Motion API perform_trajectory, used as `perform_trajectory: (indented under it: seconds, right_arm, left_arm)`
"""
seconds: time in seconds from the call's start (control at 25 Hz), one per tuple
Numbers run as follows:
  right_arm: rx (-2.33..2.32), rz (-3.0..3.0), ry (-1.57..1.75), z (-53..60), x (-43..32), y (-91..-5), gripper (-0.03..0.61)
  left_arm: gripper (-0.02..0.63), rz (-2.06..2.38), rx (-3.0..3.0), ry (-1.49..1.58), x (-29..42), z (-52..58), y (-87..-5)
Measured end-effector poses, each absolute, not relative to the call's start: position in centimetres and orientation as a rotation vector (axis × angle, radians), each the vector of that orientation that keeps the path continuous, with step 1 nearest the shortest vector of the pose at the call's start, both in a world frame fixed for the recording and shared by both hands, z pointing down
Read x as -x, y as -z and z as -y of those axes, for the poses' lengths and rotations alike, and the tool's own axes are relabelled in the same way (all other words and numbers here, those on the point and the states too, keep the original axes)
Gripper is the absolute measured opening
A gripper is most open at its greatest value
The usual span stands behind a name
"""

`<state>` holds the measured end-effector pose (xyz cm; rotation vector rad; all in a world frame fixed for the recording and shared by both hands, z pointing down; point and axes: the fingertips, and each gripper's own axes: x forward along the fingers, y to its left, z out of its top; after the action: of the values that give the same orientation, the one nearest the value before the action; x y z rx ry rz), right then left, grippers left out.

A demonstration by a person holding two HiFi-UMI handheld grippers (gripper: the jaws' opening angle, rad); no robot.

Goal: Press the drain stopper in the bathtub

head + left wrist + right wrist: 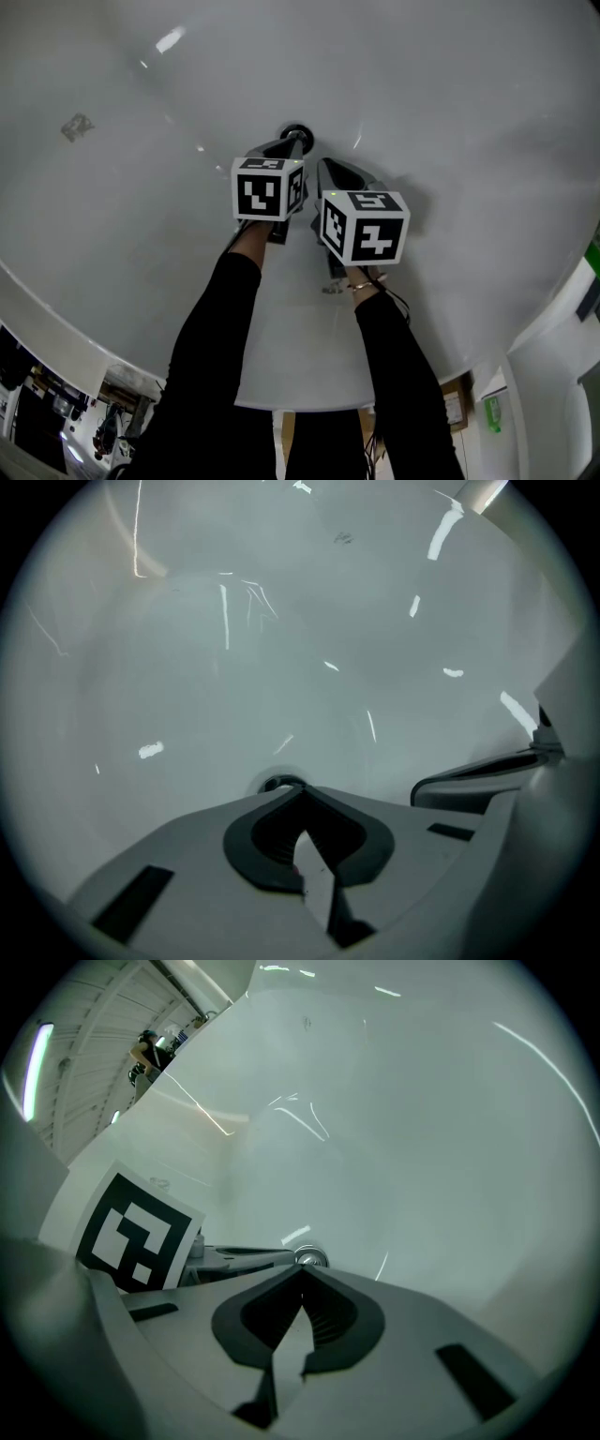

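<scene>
Right gripper [321, 167]: jaws are meeting on nothing, hovering just beside the left one.
Left gripper [296, 142]: jaws are also meeting, empty, with the tip reaching the stopper.
Drain stopper [295, 132]: sitting in the bathtub [450, 112] floor, at that tip.
Progress: the approach is looking finished; the press itself seems to be remaining.
Count: two grippers, one stopper, one tub.

drain stopper [296, 132]: small, round, shiny metal cap inside a dark ring; set flat in the tub floor at the lowest middle of the basin; only partly in sight | bathtub [441, 84]: white, glossy, smoothly curved; bright light streaks reflected on its walls
</scene>
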<state>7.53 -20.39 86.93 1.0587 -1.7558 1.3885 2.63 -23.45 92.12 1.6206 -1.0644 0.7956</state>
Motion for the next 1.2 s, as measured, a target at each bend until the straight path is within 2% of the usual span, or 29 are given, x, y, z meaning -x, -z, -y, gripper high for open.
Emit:
perform_trajectory:
  seconds: [1.2]
  right_arm:
    - [-1.035,1.732,-1.405,19.8,-7.7,-88.2,0.002]
  left_arm:
    - [0.008,1.025,-1.565,-0.896,-2.7,22.1,-96.2]
